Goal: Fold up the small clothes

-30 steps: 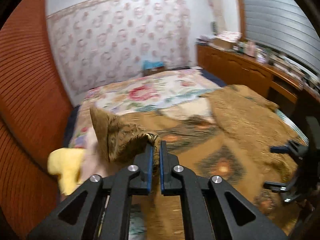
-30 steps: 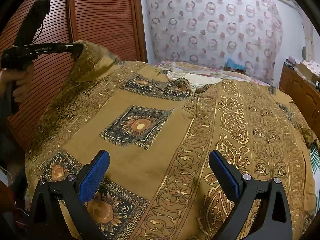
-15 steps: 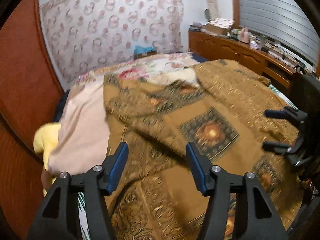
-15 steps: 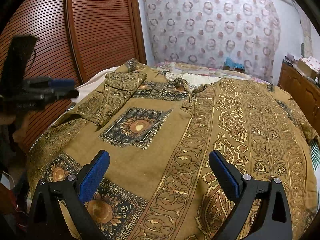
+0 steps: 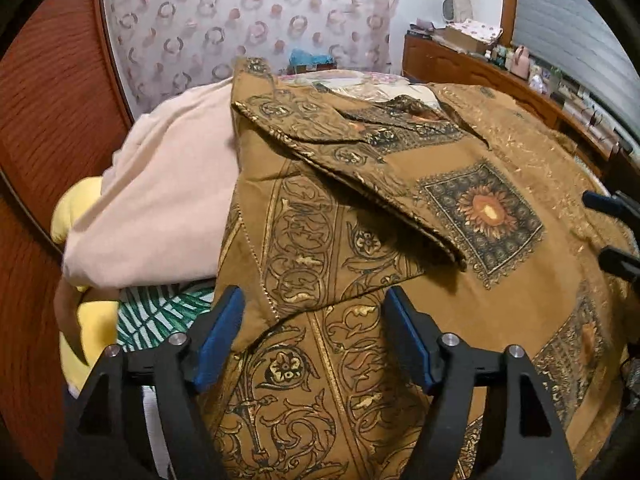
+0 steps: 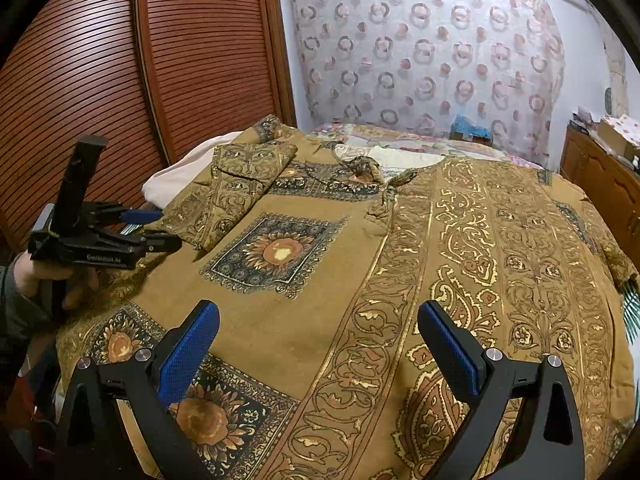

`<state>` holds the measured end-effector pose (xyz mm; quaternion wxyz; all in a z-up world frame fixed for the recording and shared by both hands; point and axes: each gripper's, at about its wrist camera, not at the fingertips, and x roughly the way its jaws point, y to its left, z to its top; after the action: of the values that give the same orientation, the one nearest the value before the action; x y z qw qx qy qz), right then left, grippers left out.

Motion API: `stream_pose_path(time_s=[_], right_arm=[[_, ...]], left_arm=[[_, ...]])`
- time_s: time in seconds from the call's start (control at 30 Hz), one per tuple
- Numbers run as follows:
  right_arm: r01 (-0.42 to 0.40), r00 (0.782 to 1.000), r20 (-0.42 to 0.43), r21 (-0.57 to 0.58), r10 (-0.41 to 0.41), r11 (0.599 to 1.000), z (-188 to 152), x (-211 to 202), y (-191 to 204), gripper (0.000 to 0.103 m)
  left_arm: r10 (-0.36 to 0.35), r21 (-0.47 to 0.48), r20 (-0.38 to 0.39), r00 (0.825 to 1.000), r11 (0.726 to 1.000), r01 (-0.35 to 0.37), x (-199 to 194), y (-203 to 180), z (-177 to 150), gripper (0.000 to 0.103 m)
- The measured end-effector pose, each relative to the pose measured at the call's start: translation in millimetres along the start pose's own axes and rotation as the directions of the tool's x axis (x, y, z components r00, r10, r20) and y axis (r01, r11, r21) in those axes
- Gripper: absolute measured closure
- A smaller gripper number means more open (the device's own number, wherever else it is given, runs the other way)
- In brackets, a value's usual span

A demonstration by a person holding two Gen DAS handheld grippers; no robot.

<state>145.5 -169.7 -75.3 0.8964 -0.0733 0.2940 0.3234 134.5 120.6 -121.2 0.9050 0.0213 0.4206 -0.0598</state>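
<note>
The left gripper point(image 5: 314, 332) had just been opening and hung wide and empty over the near left edge of the brown patterned garment point(image 6: 360, 264), which lay spread across the bed. Its sleeve point(image 6: 244, 184) lay folded inward over the chest. The right gripper point(image 6: 318, 344) hovered open, holding nothing, above the hem. One sleeve fold looked done; next probably called for gripping that left side edge

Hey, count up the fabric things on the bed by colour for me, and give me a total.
Brown and gold patterned garment: 1
Pale pink cloth: 1
Yellow item: 1, what it is I cannot tell
Green leaf-print sheet: 1
Floral bedspread: 1
Total: 5
</note>
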Motion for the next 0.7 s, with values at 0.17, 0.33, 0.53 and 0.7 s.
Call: stream_pose_path(time_s=[0.17, 0.33, 0.53, 0.7], right_arm=[[-0.015, 1.0, -0.015, 0.014, 0.015, 1.0, 4, 2, -4, 0.004], [-0.019, 1.0, -0.007, -0.015, 0.019, 1.0, 20, 2, 0, 0.006], [-0.033, 0.999, 0.009, -0.072, 0.034, 0.997, 55, 15, 9, 0.01], [-0.06, 0.998, -0.013, -0.106, 0.059, 0.993, 85, 53, 25, 0.011]], left_arm=[[-0.004, 0.019, -0.01, 1.0, 1.0, 0.004, 3, -5, 1, 0.019], [-0.003, 0.018, -0.01, 1.0, 1.0, 0.003, 1, -11, 1, 0.019], [-0.001, 0.015, -0.01, 1.0, 1.0, 0.001, 2, -9, 1, 0.019], [0.02, -0.016, -0.011, 1.0, 1.0, -0.02, -4, -12, -3, 0.019]])
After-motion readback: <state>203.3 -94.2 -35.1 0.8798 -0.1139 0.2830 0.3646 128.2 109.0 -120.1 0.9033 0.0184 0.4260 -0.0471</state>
